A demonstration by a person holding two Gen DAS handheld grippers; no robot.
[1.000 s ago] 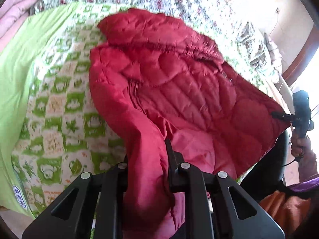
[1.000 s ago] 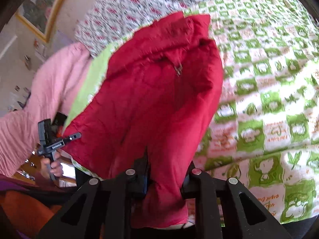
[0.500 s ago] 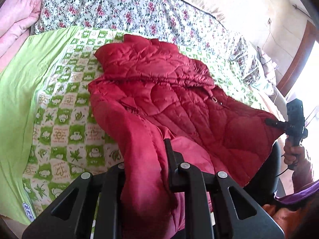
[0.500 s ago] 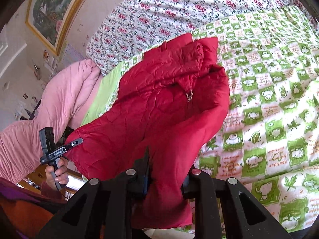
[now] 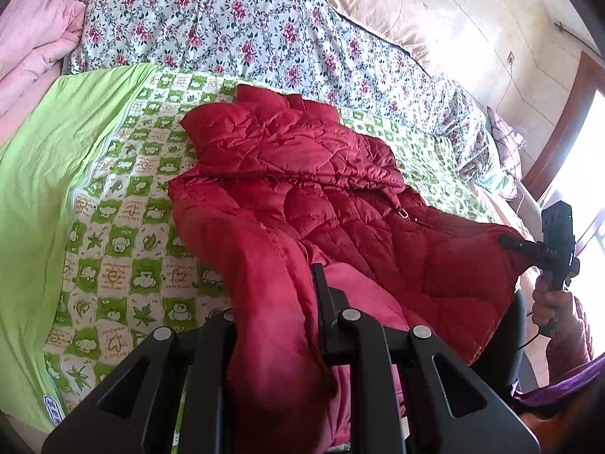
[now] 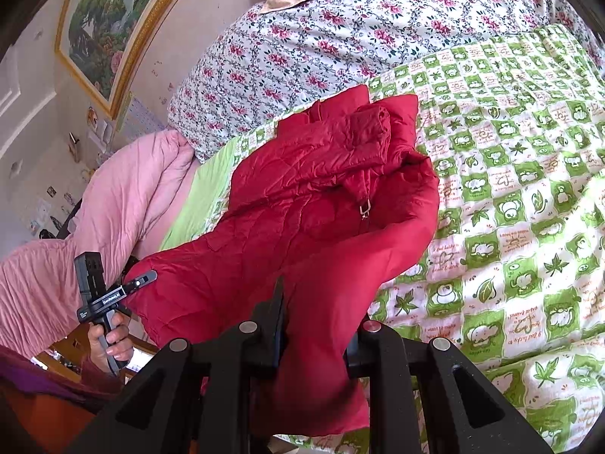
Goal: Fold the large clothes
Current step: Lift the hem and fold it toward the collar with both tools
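A red quilted puffer jacket lies on the bed, hood end far from me, its lower part held up off the near edge; it also shows in the right wrist view. My left gripper is shut on one corner of the jacket's hem. My right gripper is shut on the other hem corner. Each gripper shows in the other's view: the right one at the far right, the left one at the far left. A metal zipper pull hangs on the front.
The bed carries a green-and-white patterned sheet, a plain green sheet at the left, a floral duvet at the back and a pink quilt. A framed picture hangs on the wall. A wooden door frame stands at the right.
The jacket has come down and spread flatter on the bed, its hood end settling farther away. Both grippers stay shut on the hem and have drawn back and lower.
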